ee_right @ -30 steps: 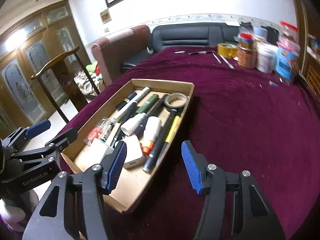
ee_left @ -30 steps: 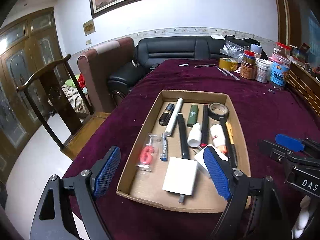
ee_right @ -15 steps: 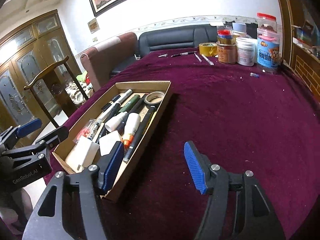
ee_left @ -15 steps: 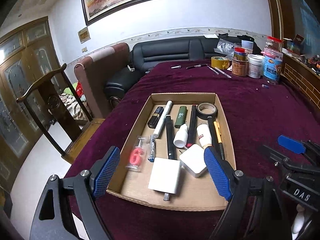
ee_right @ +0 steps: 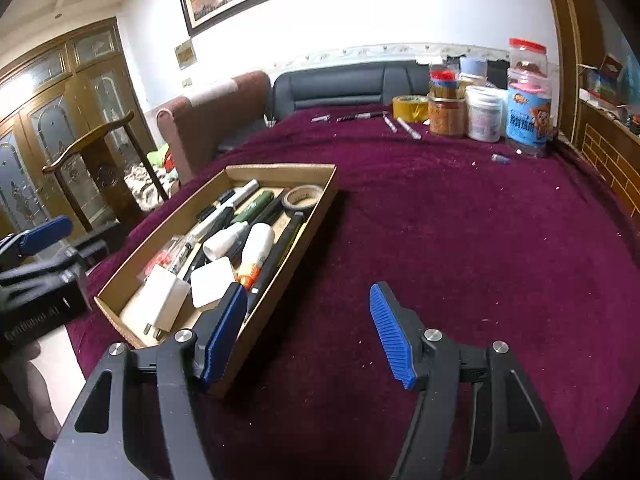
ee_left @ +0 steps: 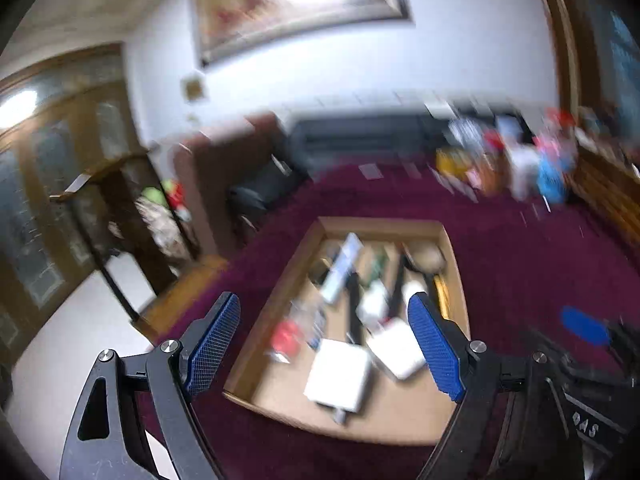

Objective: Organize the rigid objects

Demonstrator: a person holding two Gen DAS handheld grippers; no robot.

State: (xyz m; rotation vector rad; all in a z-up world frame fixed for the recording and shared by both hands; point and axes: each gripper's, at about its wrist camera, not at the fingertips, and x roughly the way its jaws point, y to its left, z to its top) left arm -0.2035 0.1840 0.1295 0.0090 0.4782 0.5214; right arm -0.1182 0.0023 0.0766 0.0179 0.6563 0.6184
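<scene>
A shallow cardboard box lies on the maroon tablecloth. It holds markers and pens, a tape roll, a white glue bottle, a white square block, a white charger plug and a red candle packet. My right gripper is open over the cloth beside the box's right wall, nothing between its fingers. My left gripper is open above the box's near end, also empty; its view is blurred. Each gripper shows in the other's view: left, right.
Jars and tubs, a yellow tape roll and loose pens stand at the table's far end. A wooden chair, an armchair and a black sofa lie beyond the left and far edges.
The left gripper has lifted and tilted up, so the box sits lower and blurred in its view. The right gripper's jaws have widened slightly and it has drawn back from the box.
</scene>
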